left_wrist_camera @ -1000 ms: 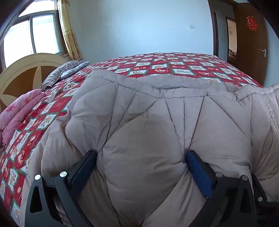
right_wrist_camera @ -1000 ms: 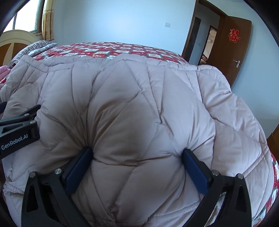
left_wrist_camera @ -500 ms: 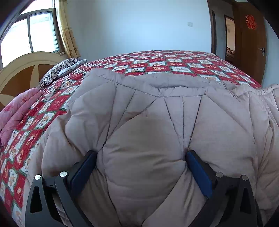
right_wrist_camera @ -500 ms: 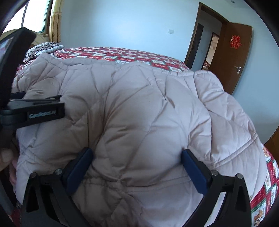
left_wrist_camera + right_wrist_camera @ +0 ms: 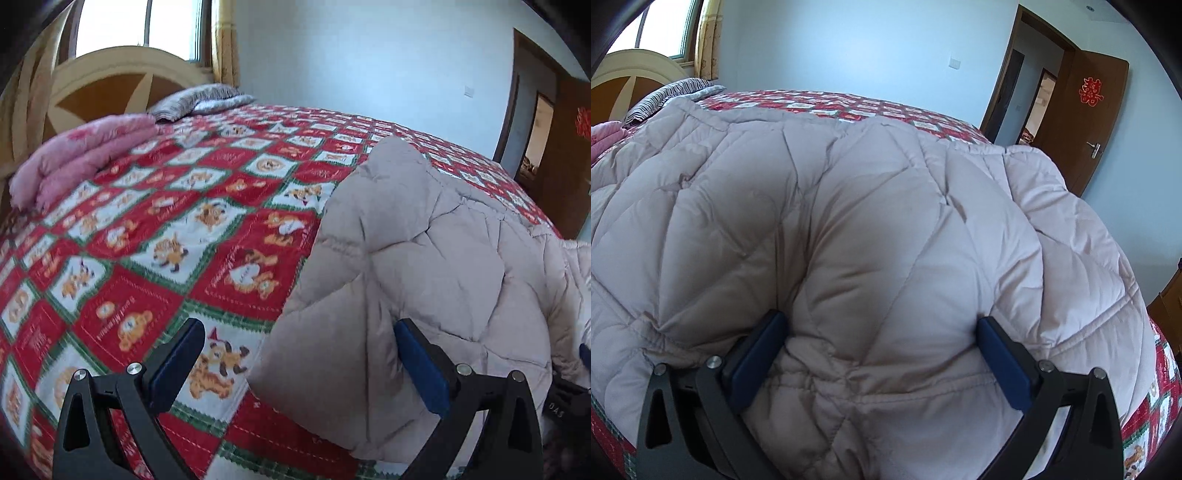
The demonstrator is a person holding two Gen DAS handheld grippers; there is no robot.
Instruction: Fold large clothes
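Note:
A large beige quilted padded garment (image 5: 871, 229) lies bunched on the bed. In the right wrist view it fills the frame, and my right gripper (image 5: 881, 339) has its jaws wide apart with a thick bulge of the garment between the blue pads. In the left wrist view the garment (image 5: 424, 258) lies to the right. My left gripper (image 5: 299, 354) is open over the bedspread, its right pad touching the garment's edge, its left pad over bare bedspread.
The bed carries a red, white and green patterned bedspread (image 5: 177, 236). A folded pink blanket (image 5: 81, 155) and a striped pillow (image 5: 199, 99) lie by the wooden headboard (image 5: 110, 85). An open brown door (image 5: 1089, 125) stands at the right.
My left gripper has let go of the garment bulge and swung left, so the bedspread now shows between its pads. My right gripper still has the garment between its pads.

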